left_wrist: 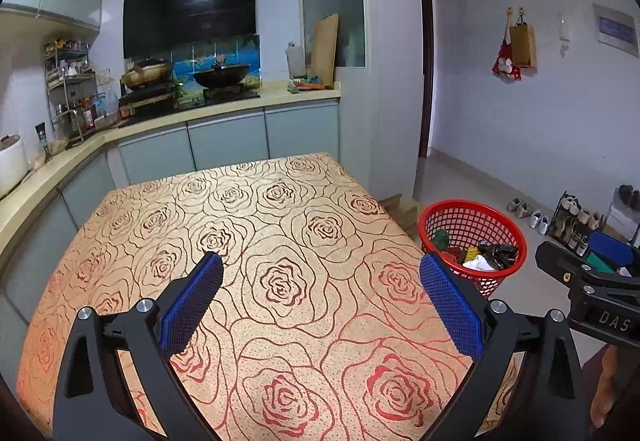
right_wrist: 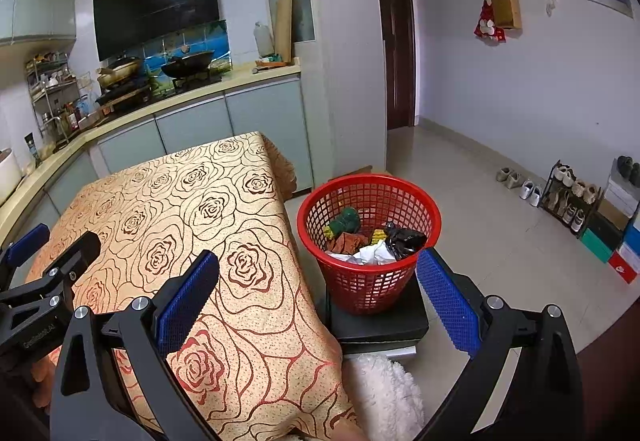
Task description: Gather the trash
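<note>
Kitchen with pale cabinets and a counter behind; a table (left_wrist: 280, 225) under a rose-patterned cloth fills the foreground, tiled floor to its right. Red mesh basket (right_wrist: 370, 241) sits on a dark flat box (right_wrist: 378, 321) just beside the table's right edge, holding the trash (right_wrist: 376, 241): crumpled white paper, a black bag, green and orange scraps. Left gripper (left_wrist: 320, 305) is held level above the cloth, blue pads (left_wrist: 192, 301) spread wide and empty; right gripper (right_wrist: 318, 307) hangs over the table's edge facing the basket, likewise spread with nothing between its pads.
</note>
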The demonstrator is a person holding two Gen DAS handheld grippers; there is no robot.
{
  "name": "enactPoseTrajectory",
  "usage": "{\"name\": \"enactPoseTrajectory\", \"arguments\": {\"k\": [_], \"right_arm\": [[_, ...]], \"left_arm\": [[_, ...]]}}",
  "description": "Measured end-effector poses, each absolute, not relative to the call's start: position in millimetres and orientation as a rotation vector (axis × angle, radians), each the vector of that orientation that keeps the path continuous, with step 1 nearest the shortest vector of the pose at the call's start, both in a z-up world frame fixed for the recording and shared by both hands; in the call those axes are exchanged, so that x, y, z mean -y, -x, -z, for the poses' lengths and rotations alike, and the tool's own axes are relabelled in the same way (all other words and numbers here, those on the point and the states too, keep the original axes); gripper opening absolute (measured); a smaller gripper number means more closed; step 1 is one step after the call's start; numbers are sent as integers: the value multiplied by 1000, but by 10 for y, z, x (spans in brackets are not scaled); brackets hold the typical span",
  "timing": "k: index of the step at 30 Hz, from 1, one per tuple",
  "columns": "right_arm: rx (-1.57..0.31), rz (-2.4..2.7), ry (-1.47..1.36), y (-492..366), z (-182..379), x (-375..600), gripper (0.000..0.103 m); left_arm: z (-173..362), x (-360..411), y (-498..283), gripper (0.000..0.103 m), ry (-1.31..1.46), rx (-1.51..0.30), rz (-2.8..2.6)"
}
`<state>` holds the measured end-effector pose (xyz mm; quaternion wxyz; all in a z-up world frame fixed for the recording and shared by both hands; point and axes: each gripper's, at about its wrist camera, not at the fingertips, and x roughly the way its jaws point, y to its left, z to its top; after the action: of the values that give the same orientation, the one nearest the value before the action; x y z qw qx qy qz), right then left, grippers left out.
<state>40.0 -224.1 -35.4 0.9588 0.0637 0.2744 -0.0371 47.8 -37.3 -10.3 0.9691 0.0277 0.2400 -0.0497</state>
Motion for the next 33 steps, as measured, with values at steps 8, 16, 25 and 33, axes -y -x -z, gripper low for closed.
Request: {"name": "enactPoseTrajectory", "arguments": {"k": [8,16,25,33], "right_arm": [[-555,73,-138,-403,341,2253,96],[-556,72,-138,-399,340,2243,96],[-557,72,-141,-396,337,2241,96],[-559,71,-141,-391,346,2239,96]], "left_arm": [[140,382,-501,95,-63,-511,96],[149,347,-493,95,-58,-517,85],[147,325,-496,95,-51,-521,82],[166,333,-506,95,-53,-526,82]]}}
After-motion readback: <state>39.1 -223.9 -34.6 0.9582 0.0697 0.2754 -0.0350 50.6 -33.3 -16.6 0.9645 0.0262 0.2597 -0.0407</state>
